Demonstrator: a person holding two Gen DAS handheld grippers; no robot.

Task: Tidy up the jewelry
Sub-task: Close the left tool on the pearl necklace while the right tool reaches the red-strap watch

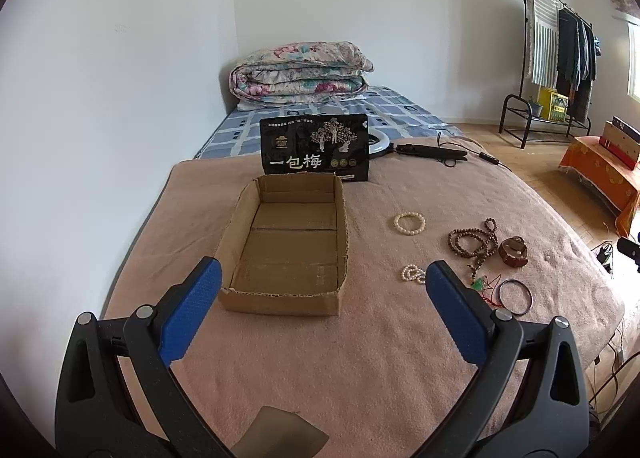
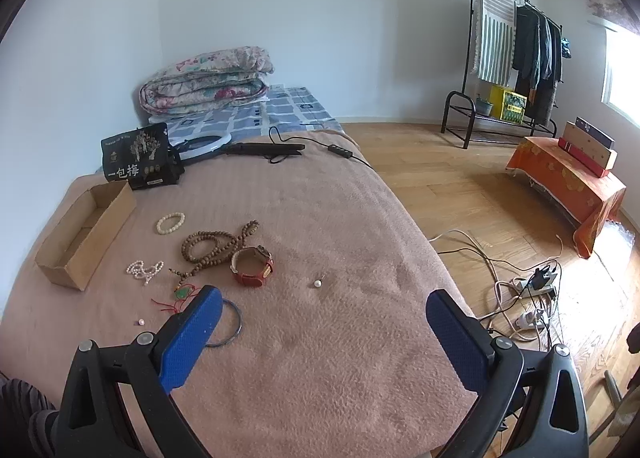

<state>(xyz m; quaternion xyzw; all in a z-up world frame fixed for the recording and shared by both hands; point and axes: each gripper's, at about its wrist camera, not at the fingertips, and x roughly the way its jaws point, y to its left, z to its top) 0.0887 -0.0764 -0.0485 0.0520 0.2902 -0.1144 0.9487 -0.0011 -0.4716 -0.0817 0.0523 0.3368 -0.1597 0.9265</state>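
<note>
1. Left gripper: wide open, holding nothing, above the blanket before the box.
2. Box: empty, light, long side running away toward the black bag.
3. Beads: floppy, slippery, right of box; best pinched on one strand.
4. Right gripper: wide open, empty, near the blanket's right edge.

One cardboard box sits on the left of the blanket, with one black snack bag at its far end. To the right lie two pearl bracelets, one string of wooden beads, one watch, one thin bangle, one green pendant and two loose pearls. Far off are one folded quilt and one clothes rack.
</note>
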